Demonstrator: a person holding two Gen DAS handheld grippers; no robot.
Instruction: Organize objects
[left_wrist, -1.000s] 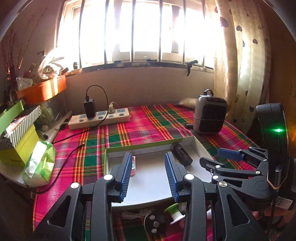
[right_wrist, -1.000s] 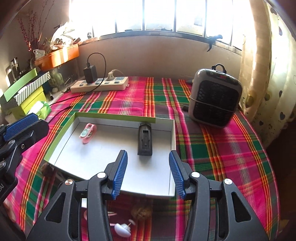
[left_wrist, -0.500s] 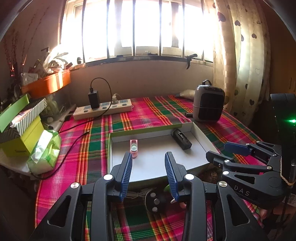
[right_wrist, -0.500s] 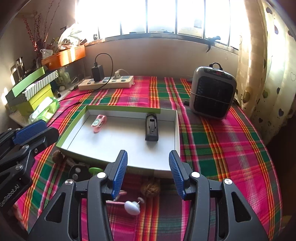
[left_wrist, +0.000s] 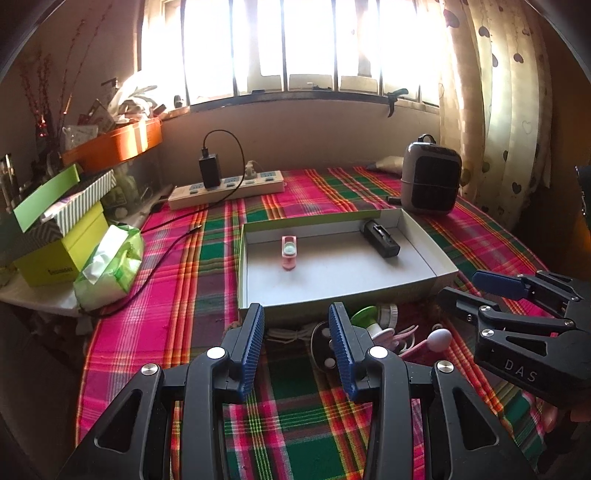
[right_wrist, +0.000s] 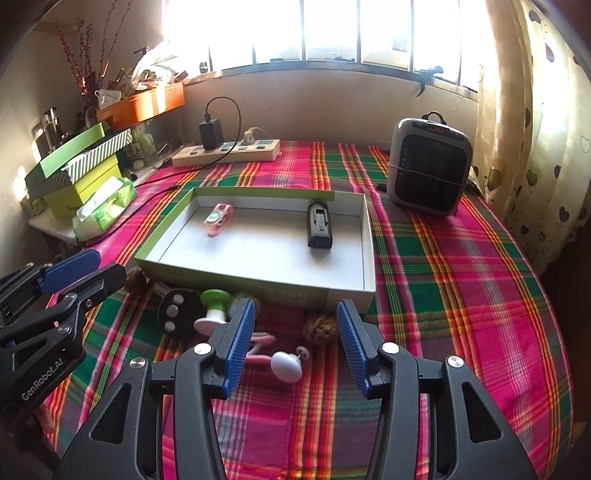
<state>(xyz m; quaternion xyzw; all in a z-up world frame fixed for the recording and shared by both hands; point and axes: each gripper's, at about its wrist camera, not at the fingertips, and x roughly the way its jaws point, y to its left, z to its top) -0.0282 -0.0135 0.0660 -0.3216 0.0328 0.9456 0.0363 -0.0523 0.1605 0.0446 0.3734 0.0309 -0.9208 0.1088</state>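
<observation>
Hovering side by side above the near edge of the plaid tablecloth, both tongs are released with nothing between their blue pads. The left gripper points at the black round piece with three studs and the coiled white cord; the right gripper sits over the white egg-shaped knob on pink loops, with a brown fuzzy ball just beyond.

The white tray lies just behind this clutter and already holds a pink clip and a black charger, so the loose pieces look meant for it.

To do this pick well, I would take one item per hand, straddle it squarely, and keep the two tongs apart, since they hang close together. The green-topped spool looks light and liable to roll if nudged, and the pink loops could drag along.
</observation>
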